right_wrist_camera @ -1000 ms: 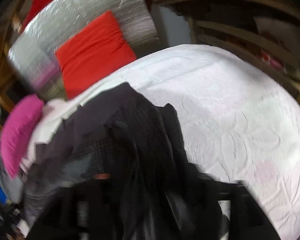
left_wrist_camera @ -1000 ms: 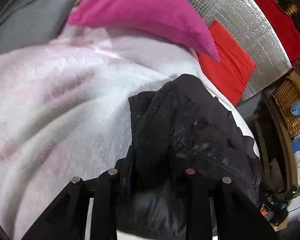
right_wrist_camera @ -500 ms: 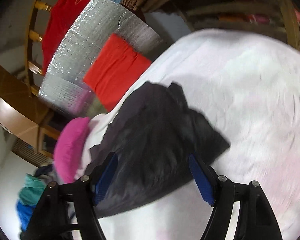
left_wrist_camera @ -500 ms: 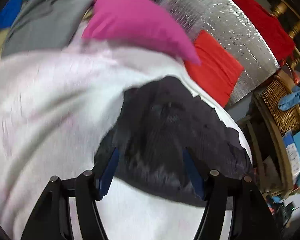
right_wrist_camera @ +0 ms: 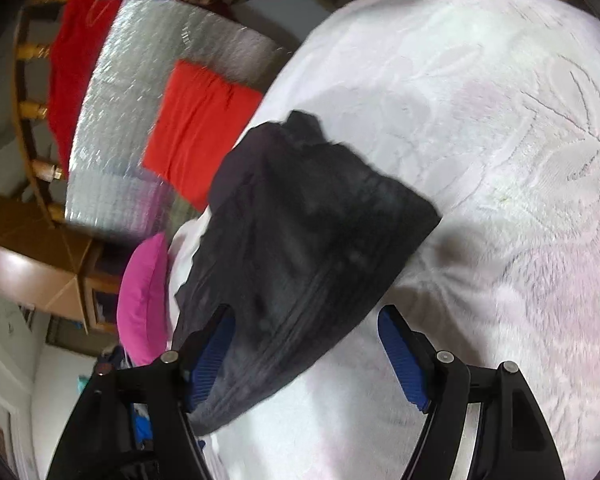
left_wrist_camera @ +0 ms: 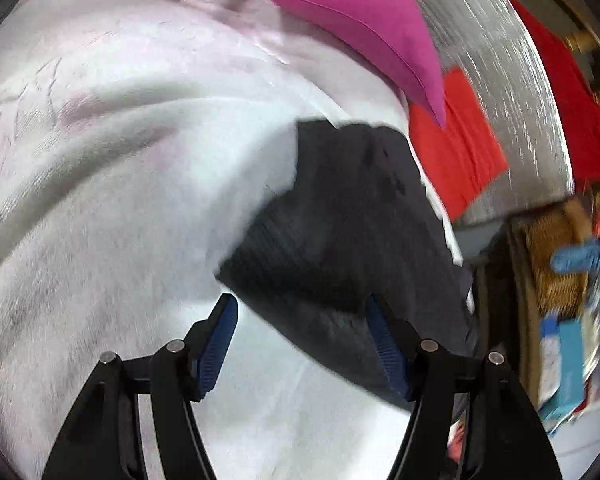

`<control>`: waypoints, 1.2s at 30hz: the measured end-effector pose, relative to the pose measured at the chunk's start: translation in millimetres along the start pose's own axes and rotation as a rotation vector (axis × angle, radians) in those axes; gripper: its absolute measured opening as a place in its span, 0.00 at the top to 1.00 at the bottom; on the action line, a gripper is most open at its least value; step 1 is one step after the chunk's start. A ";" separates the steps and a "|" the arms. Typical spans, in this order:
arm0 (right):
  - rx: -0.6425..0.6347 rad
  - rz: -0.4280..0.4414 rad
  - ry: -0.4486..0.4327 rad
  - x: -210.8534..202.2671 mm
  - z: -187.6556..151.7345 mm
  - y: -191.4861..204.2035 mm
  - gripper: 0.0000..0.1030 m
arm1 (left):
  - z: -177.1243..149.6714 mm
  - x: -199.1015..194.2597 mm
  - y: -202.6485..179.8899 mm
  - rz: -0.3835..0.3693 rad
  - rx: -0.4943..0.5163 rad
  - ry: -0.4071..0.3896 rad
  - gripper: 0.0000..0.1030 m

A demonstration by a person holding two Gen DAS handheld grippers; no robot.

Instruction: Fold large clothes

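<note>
A home bedroom; white bedspread point(right_wrist_camera: 480, 120), pink pillow point(left_wrist_camera: 360, 20), wicker basket point(left_wrist_camera: 556, 256).

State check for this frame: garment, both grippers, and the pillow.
dark garment: folded into a bundle, lying on the white bedspread, not gripped
left gripper: open, jaws just widened, nothing clamped
right gripper: open, nothing clamped
pink pillow: resting on the bedspread

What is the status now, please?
Left gripper open, jaws just opened; right gripper open. Dark garment bunched on white bedspread, unheld. Nothing blocking.
</note>
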State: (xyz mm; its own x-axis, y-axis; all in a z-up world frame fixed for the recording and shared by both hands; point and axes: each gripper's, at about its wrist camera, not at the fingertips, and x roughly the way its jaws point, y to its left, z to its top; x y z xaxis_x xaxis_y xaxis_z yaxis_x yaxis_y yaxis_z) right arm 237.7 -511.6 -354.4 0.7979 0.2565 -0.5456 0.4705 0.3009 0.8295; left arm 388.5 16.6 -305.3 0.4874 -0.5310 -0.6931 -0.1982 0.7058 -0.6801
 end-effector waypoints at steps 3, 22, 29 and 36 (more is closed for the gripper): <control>0.046 -0.007 0.010 15.3 10.1 -8.9 0.25 | 7.5 11.1 10.8 -0.043 -0.057 0.036 0.34; -0.214 -0.035 -0.164 21.6 21.4 39.4 0.57 | 24.8 30.2 -22.5 -0.049 0.060 -0.016 0.52; -0.025 -0.007 0.012 30.4 37.9 10.0 0.48 | 36.6 30.3 -11.6 0.008 0.019 0.072 0.42; -0.146 -0.068 0.112 5.6 52.8 6.7 0.37 | 61.5 -10.6 -30.8 0.122 0.260 -0.094 0.30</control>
State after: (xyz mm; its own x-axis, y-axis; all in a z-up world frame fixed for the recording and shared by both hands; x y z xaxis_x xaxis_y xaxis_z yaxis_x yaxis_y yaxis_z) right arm 265.2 -556.6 -345.6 0.7151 0.3292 -0.6166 0.4556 0.4495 0.7684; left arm 441.7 29.3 -262.4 0.5525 -0.3974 -0.7327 -0.0418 0.8647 -0.5005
